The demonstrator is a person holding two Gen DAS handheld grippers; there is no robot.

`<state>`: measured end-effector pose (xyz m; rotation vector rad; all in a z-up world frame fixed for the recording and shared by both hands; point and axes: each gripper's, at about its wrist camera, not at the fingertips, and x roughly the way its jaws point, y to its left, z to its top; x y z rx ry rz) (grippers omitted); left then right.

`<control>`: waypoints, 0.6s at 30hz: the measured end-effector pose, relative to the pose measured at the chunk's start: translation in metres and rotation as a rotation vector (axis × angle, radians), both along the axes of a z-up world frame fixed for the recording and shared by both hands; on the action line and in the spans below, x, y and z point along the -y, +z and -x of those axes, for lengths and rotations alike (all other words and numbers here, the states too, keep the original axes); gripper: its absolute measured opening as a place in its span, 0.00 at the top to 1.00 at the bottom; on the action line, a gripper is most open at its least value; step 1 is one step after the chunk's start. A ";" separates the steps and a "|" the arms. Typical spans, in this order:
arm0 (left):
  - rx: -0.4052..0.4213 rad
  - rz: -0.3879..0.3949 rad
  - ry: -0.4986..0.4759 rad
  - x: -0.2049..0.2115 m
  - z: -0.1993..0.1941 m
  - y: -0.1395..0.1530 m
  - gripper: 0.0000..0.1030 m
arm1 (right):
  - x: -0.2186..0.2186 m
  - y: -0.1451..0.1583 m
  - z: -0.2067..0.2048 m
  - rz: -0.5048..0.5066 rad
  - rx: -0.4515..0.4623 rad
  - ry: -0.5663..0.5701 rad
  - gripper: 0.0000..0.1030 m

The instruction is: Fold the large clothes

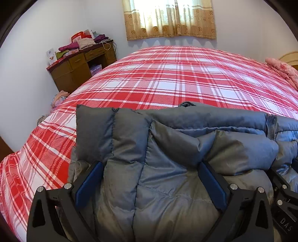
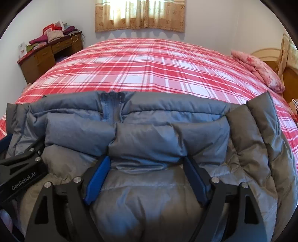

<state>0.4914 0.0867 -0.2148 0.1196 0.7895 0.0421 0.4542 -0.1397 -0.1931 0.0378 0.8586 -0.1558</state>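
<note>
Padding is what you are working against: the grey puffer jacket (image 1: 167, 149) lies on the near side of the plaid bed (image 1: 167, 78), folded into a thick bundle with its zipper (image 2: 113, 109) at the far edge of the fold, facing the curtain (image 2: 139, 14). Take the zipper as your landmark.

Your left gripper (image 1: 150, 178) sits left of the zipper, jaws spread wide, with a fat roll of quilted fabric bulging between the blue pads (image 1: 89, 182). Whether those pads actually press the fabric or merely flank it, you cannot tell from here.

Your right gripper (image 2: 147, 173) sits just right of the zipper, also spread wide around a puffy ridge; its pads (image 2: 98, 178) appear to stand beside the cloth rather than bite it, so read it as released.

To do this step well, I judge:
- press the bundle flat on both sides of the zipper so trapped air escapes and the fold does not spring open;
- keep both grippers level with each other, equally far from the zipper, so the edge stays straight;
- watch the sleeve panel (image 2: 260, 139) far right of the zipper, which stands up and could flop outward.
</note>
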 end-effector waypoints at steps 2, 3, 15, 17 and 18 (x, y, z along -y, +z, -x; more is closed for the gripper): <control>-0.002 -0.007 0.001 0.001 0.000 -0.002 0.01 | -0.001 -0.002 0.000 0.003 0.000 -0.004 0.18; -0.002 -0.010 0.000 0.001 0.000 -0.003 0.01 | -0.002 -0.001 0.000 0.010 -0.002 -0.004 0.18; -0.015 -0.040 0.004 0.009 -0.007 -0.008 0.01 | -0.006 -0.005 -0.005 0.043 -0.026 -0.007 0.16; -0.049 -0.048 -0.011 0.009 -0.008 -0.005 0.01 | -0.007 -0.003 -0.005 0.051 -0.042 0.002 0.16; -0.085 -0.039 -0.015 0.005 -0.006 -0.001 0.01 | -0.008 -0.001 -0.004 0.059 -0.052 0.012 0.16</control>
